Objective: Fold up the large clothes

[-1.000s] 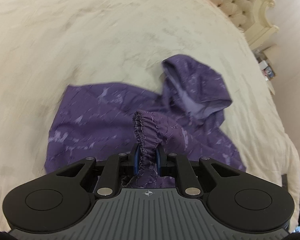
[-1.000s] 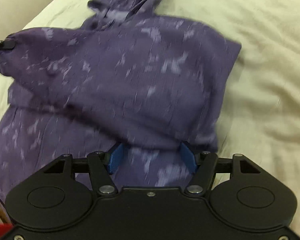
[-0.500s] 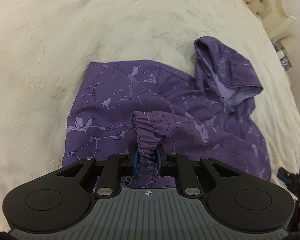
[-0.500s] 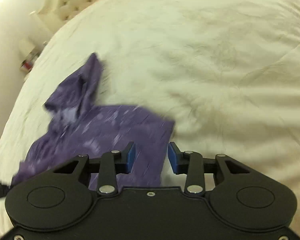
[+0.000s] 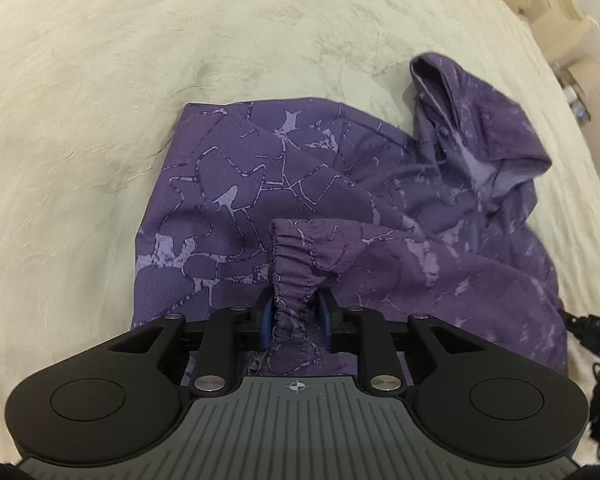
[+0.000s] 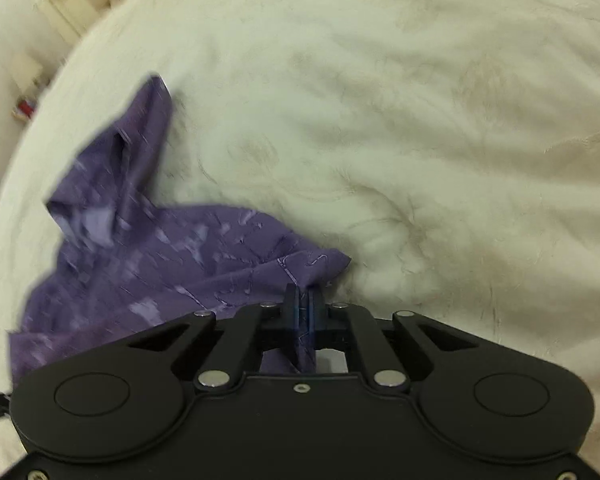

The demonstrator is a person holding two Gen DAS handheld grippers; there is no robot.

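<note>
Left gripper is pinched tight on the elastic cuff of the purple hoodie, right gripper clamped on its corner, all on the cream bedspread.

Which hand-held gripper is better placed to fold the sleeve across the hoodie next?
Left. The left hand-held gripper is shut on the sleeve cuff, above the hoodie. The right hand-held gripper pinches a corner of the body fabric.

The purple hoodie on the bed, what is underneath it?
Under the purple hoodie lies the cream bedspread, visible all round it. Whether anything else lies beneath cannot be seen; the fabric covers it.
</note>
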